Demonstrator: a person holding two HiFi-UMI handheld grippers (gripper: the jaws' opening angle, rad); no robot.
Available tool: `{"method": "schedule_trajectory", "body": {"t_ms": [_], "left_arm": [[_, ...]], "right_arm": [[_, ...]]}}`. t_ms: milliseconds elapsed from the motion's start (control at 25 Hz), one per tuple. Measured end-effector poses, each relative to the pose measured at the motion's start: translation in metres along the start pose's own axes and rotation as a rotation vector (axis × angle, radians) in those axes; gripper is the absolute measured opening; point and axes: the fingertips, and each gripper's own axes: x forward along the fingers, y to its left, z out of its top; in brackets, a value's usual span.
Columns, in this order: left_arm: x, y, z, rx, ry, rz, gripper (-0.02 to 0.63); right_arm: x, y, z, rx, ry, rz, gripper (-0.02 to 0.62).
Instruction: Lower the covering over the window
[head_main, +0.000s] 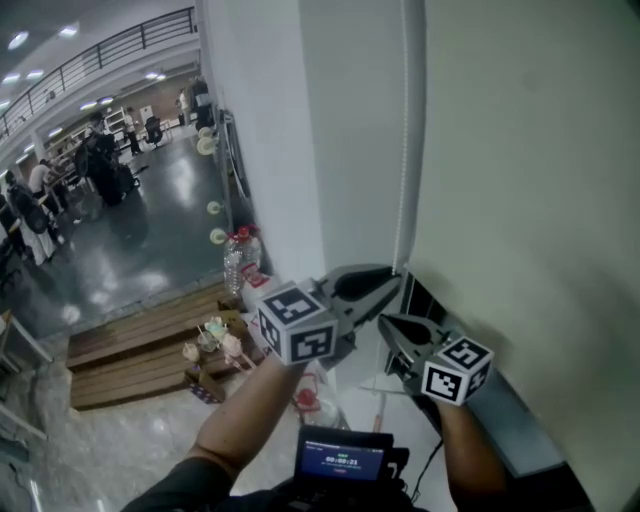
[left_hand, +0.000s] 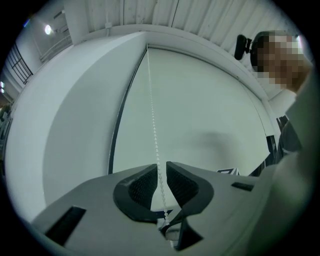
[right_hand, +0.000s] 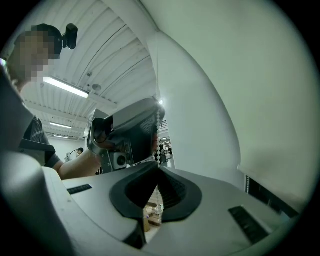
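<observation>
Left gripper (left_hand: 160, 166): fingers narrowly apart, bead chain (left_hand: 153, 110) running loose between them. Right gripper (right_hand: 159, 169): fingers closed on the same chain, just below the left's. Blind (left_hand: 205, 110): hanging beyond both sets of fingers, right of the chain.

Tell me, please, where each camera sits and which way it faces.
Head view: on the person's head, looking down beside the roller blind; both forearms, left gripper and right gripper show.
Left gripper view: on that gripper, looking up the bead chain and roller blind; its jaws straddle the chain.
Right gripper view: on that gripper, looking up at the left gripper; its closed jaws and the person's left arm show.
Shared: all show the roller blind; head and right gripper views show the left gripper.
</observation>
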Motion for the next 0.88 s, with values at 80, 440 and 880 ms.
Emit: {"method": "schedule_trajectory", "body": {"t_ms": [80,440,880], "left_arm": [[0.002,-0.002,0.000,0.013,0.006,-0.001,0.009],[0.002,-0.007,0.003,0.029,-0.043,0.027,0.000],[-0.007,0.001,-0.041,0.022,0.003,0.060,0.000]], "right_arm": [[-0.002,0.000,0.001,0.005,-0.003,-0.004,0.006],[-0.007,0.003,0.004,0.026,-0.016,0.010,0.006],[0.002,-0.008,-0.039,0.073,0.045,-0.001,0.006]]}}
